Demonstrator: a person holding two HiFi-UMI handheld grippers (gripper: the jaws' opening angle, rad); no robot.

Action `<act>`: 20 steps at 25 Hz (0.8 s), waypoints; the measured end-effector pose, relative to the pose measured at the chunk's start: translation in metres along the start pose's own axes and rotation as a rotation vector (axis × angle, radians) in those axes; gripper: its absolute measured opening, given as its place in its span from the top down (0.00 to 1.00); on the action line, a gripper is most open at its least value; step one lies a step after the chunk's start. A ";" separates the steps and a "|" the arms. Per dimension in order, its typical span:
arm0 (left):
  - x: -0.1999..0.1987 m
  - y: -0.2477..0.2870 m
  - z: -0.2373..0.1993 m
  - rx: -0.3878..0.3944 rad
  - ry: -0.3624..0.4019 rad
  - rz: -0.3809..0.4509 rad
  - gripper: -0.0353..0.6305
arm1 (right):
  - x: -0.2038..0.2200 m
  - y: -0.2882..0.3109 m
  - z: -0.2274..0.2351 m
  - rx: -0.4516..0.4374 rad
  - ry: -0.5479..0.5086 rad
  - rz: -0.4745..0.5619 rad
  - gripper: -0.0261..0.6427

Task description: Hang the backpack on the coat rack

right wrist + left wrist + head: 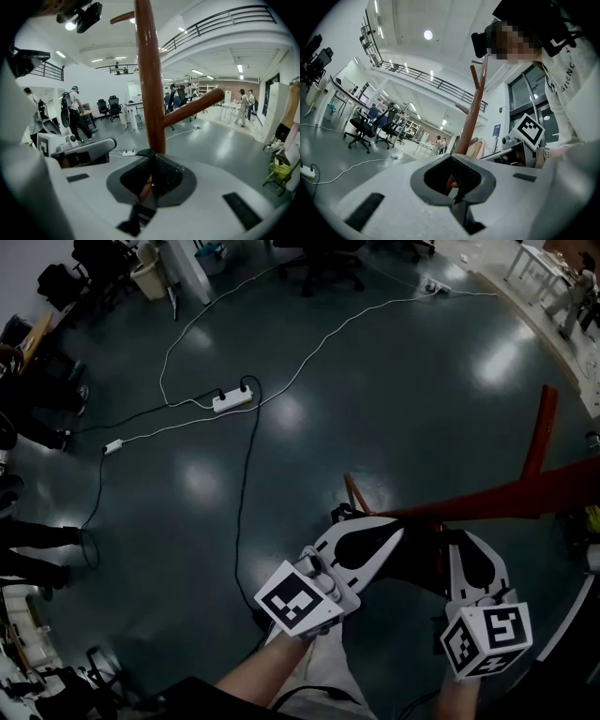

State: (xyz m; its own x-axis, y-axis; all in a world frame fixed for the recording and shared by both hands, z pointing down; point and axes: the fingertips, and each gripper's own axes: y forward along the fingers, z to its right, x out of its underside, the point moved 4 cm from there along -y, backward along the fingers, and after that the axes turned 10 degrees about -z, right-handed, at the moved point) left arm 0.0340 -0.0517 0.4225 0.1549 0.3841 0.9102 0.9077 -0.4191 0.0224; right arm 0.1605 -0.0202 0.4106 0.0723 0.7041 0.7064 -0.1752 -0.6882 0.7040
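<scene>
Right gripper [150,157] clamped on a black strap [151,178] at the coat rack [149,89] — left gripper [451,164] closed alongside.
Red-brown rack pole rises just beyond both grippers, one peg branching right; the backpack's body cannot be made out. Cables and a power strip [232,399] trail across the dark floor [394,381] — office chairs [358,129] beyond.

Tongs: two, namely left tongs [349,521] and right tongs [457,542].
Marker cubes [298,601]: two, one on each of the tongs; the second sits at lower right [487,638].
Coat rack [506,495]: one.
Power strips [232,399]: two white ones on the floor in the head view; the second lies far off [432,285].
Office chairs [358,127]: two, side by side, in the left gripper view.
</scene>
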 end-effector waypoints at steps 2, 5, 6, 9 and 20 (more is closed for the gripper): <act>0.001 -0.002 -0.001 -0.005 -0.009 0.003 0.93 | 0.004 0.002 0.001 0.006 0.006 -0.021 0.92; 0.002 -0.003 0.001 -0.007 -0.010 -0.005 0.93 | 0.008 0.003 0.002 0.015 0.015 -0.053 0.92; 0.002 -0.002 0.001 -0.006 -0.009 -0.007 0.93 | 0.009 0.003 0.003 0.015 0.017 -0.063 0.92; 0.000 -0.003 0.001 -0.006 -0.017 -0.005 0.93 | 0.008 0.004 0.001 0.009 0.024 -0.089 0.92; 0.004 -0.004 0.001 -0.005 -0.036 0.007 0.93 | -0.013 -0.017 -0.008 -0.089 -0.014 -0.030 0.84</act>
State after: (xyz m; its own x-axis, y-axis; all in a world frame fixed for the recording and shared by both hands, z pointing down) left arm 0.0317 -0.0475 0.4257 0.1751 0.4105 0.8949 0.9046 -0.4259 0.0184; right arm 0.1549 -0.0168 0.3890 0.0921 0.7211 0.6866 -0.2595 -0.6484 0.7158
